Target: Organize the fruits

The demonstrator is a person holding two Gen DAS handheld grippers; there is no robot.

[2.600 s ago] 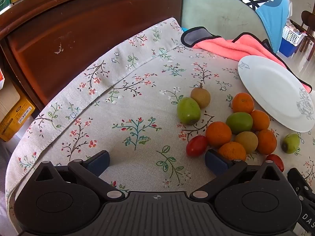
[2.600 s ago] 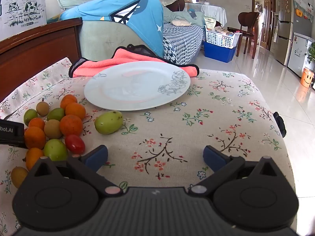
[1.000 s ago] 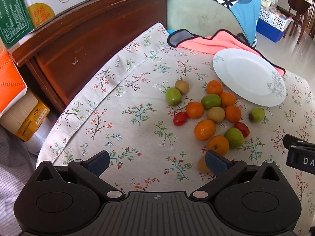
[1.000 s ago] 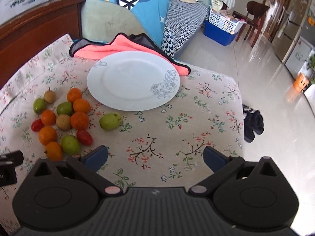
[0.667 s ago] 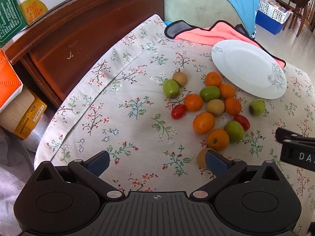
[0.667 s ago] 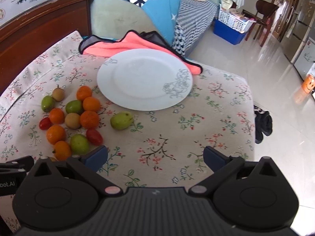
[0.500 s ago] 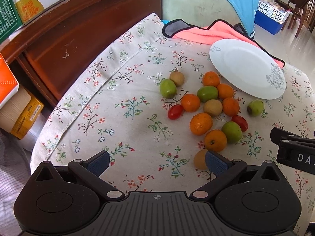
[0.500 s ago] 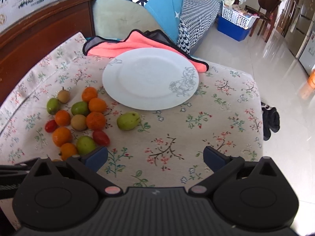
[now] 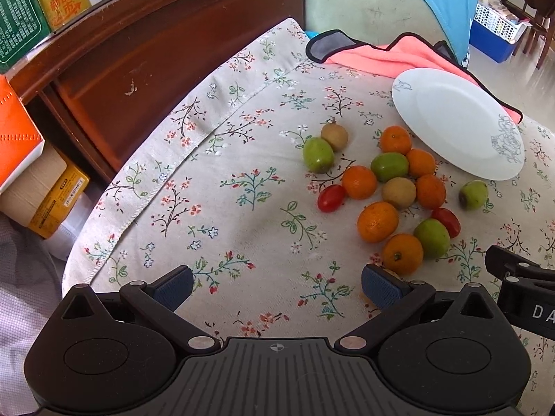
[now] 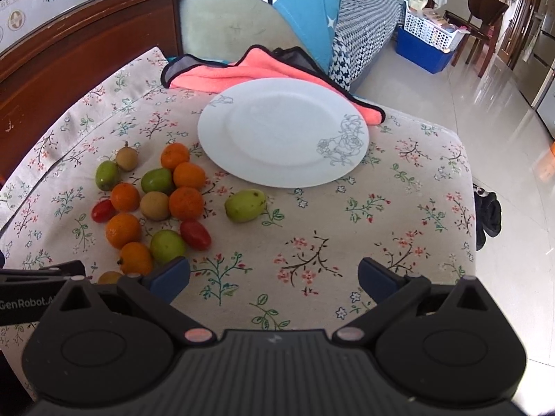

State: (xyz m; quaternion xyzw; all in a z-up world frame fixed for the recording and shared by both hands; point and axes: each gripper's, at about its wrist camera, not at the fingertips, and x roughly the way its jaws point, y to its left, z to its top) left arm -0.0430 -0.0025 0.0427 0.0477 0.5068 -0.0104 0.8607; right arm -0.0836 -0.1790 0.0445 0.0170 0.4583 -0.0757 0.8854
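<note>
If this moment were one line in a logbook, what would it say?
left gripper: open, empty | right gripper: open, empty | white plate: bare | fruits: on tablecloth beside plate

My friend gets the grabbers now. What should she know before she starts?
Left hand-held gripper: open, holds nothing, above the cloth beside the fruit.
Right hand-held gripper: open, holds nothing, facing the plate.
All the fruit lies loose on the tablecloth, left of the plate. One green fruit sits apart, nearest the plate.
Done: nothing, the plate has no fruit on it.
Left: probably every fruit onto the plate.
</note>
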